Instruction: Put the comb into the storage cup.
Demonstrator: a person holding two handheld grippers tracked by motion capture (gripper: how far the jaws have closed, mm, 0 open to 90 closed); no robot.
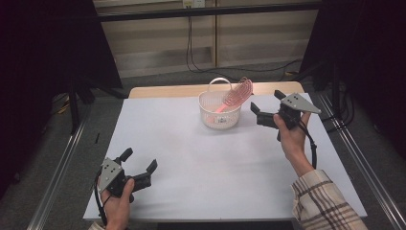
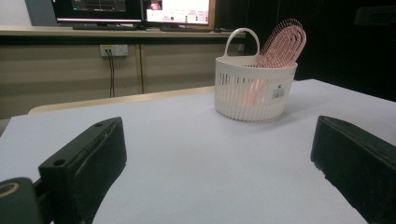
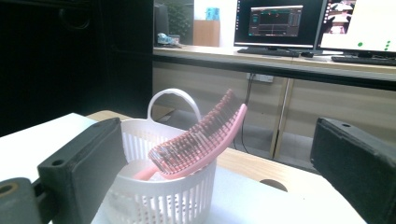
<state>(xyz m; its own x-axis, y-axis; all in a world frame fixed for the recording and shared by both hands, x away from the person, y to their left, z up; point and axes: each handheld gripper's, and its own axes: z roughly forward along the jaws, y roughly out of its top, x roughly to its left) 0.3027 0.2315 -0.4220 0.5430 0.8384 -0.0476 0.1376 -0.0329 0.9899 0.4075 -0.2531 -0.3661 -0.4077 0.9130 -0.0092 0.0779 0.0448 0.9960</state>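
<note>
White counter (image 1: 191,158) carries a basket (image 1: 219,114) with a pink brush (image 1: 235,96) leaning out. My right tool (image 1: 266,106) and left tool (image 1: 140,161) are wide, empty. I judge a careless bump could tip that basket.

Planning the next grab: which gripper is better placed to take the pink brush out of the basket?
Right. The right gripper is open beside the white basket, facing the pink brush leaning over its rim. The left gripper, also open, sits at the table's near edge, far away.
</note>
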